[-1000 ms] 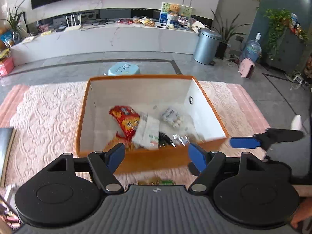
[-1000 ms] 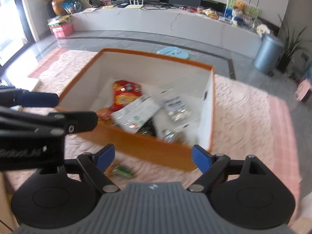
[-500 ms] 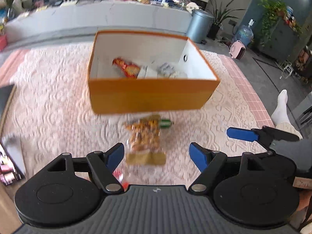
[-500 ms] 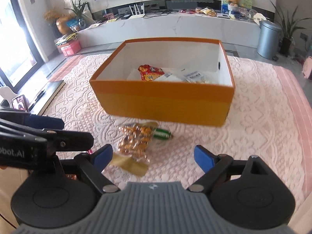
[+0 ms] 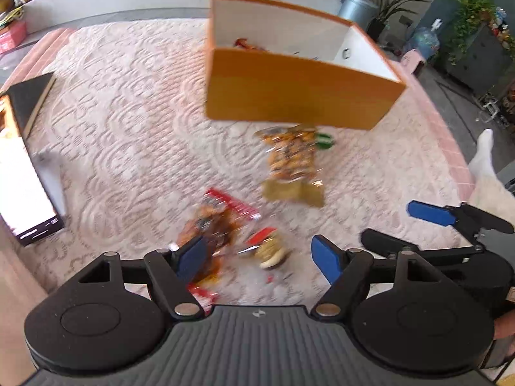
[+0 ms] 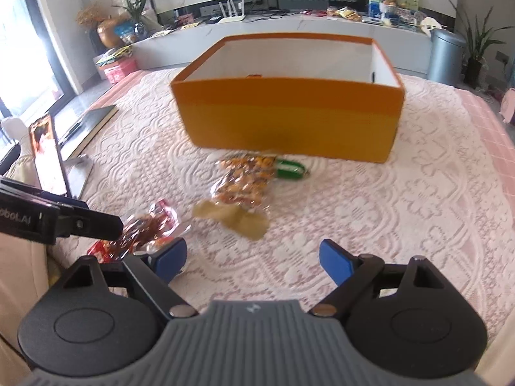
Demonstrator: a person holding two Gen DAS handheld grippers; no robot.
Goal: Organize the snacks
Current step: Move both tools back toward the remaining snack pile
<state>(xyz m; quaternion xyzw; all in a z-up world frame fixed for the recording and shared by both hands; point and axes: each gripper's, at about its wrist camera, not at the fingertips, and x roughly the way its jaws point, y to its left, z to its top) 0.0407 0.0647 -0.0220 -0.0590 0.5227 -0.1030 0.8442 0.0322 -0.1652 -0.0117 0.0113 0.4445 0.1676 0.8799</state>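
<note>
Hovering over the pink lace-patterned cover [image 5: 128, 135], the left claw [image 5: 257, 254] stands apart and empty above a blurred red snack packet [image 5: 222, 215], with a clear bag of orange snacks [image 5: 291, 157] just before the orange box [image 5: 299, 96]; from the right wrist, the right claw [image 6: 254, 257] is likewise apart and empty, the bag of orange snacks [image 6: 244, 183] and a small green packet [image 6: 289, 169] lying beside the box [image 6: 289, 122]
</note>
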